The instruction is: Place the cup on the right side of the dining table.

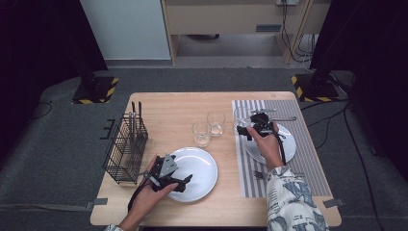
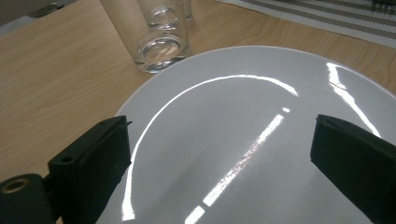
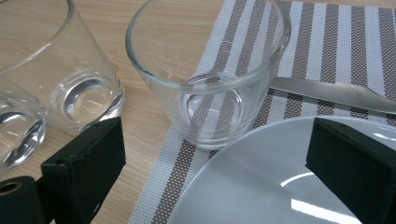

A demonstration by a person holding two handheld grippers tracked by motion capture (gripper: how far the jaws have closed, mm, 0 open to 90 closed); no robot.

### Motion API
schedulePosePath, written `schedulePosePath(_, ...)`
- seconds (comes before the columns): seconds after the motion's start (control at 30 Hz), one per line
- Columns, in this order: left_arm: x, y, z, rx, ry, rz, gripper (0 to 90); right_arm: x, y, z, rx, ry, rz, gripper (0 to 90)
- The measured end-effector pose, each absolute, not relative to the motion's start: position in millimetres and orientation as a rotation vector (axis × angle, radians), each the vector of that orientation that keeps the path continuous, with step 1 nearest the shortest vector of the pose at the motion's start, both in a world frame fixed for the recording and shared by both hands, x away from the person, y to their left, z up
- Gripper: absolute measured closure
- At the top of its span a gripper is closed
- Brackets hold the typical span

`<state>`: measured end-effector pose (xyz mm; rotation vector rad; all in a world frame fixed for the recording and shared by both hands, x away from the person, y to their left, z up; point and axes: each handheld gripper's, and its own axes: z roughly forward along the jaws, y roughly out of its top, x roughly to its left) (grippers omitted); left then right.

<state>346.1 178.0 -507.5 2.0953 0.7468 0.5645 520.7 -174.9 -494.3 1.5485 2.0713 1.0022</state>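
Grey carpet surrounds the pale wooden table (image 1: pixel 163 103) at the frame's centre, where the left gripper (image 1: pixel 185 182), jaws spread wide and empty, hovers over a round white plate (image 1: pixel 199 166) at lower centre, and the right gripper (image 1: pixel 244 132), equally wide and empty, faces a clear glass tumbler (image 3: pixel 210 79) on the striped grey placemat (image 1: pixel 308 144) at centre right. Closing carelessly, I judge, could tip that tumbler against its two neighbouring clear glasses (image 1: pixel 209 127). A black wire basket (image 1: pixel 126 149) at left appears in the high view, whereas the right gripper view reveals a steel knife blade (image 3: pixel 327 93) behind a second white plate (image 3: pixel 261 186).
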Motion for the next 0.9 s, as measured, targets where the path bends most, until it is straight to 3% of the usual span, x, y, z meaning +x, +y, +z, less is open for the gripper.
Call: schedulePosePath(0.9, 346.6, 176.8, -508.4, 2.098, 0.753, 0.565, 4.0, 504.9, -187.1, -461.8, 1.518, 1.976, 1.123, 4.5)
